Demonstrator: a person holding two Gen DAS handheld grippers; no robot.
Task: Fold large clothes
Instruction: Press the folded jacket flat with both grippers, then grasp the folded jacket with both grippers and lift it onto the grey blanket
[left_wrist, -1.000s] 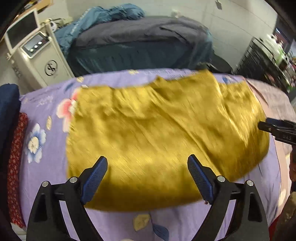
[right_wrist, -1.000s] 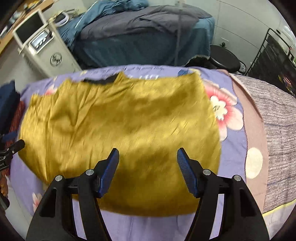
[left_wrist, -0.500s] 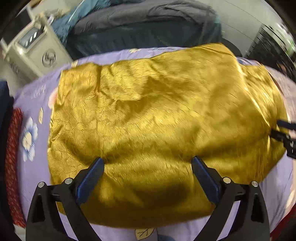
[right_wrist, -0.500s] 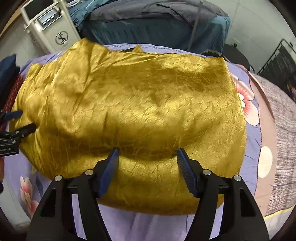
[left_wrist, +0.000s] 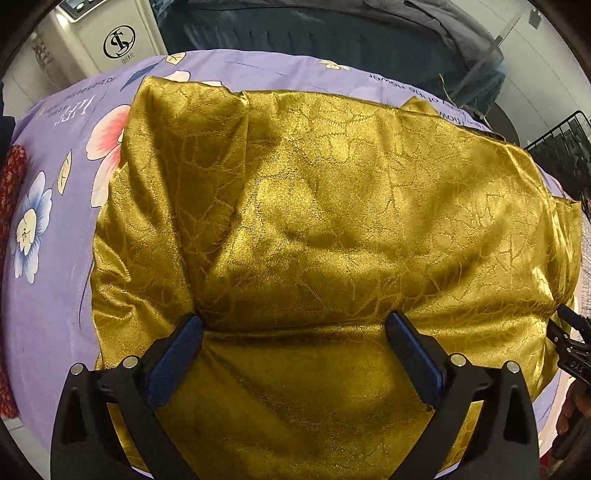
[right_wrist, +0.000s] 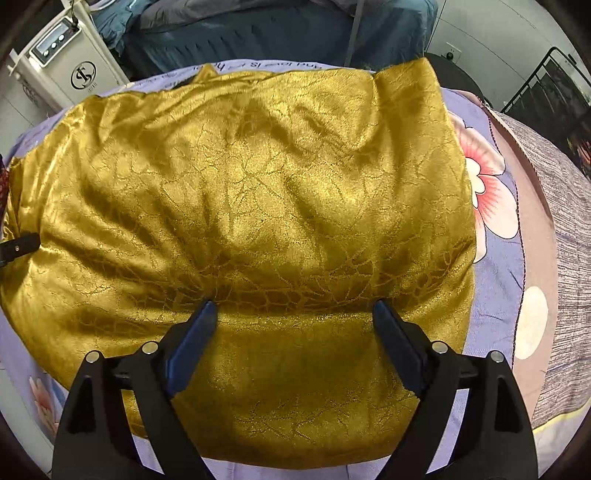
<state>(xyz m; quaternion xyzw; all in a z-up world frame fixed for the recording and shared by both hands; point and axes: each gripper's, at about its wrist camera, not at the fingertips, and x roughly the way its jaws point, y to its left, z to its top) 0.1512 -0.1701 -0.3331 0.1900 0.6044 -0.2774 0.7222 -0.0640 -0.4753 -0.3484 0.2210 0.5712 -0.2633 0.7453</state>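
Note:
A large golden, crackle-patterned cloth (left_wrist: 332, 203) lies spread on the bed, with a folded layer and a crease along its left side. My left gripper (left_wrist: 293, 319) points down at its near part, jaws wide and still opening. The fingertips rest at a ridge of the fabric and nothing is pinched. My right gripper (right_wrist: 293, 306) stands the same way over the cloth (right_wrist: 258, 184) further right, jaws opening, only flat fabric between them. Each gripper shows at the edge of the other's view: the right gripper (left_wrist: 569, 343) and the left gripper (right_wrist: 18, 247).
A purple floral sheet (left_wrist: 48, 277) covers the bed under the cloth. A red patterned fabric (left_wrist: 9, 184) lies at the left edge and a grey-brown blanket (right_wrist: 565, 258) at the right. Behind stand a white machine (left_wrist: 110, 40), a dark bed (left_wrist: 314, 33) and a black rack (right_wrist: 554, 85).
Both grippers have come down close to the golden cloth, which now fills each view. The right jaws have spread wider; the left jaws widened a little.

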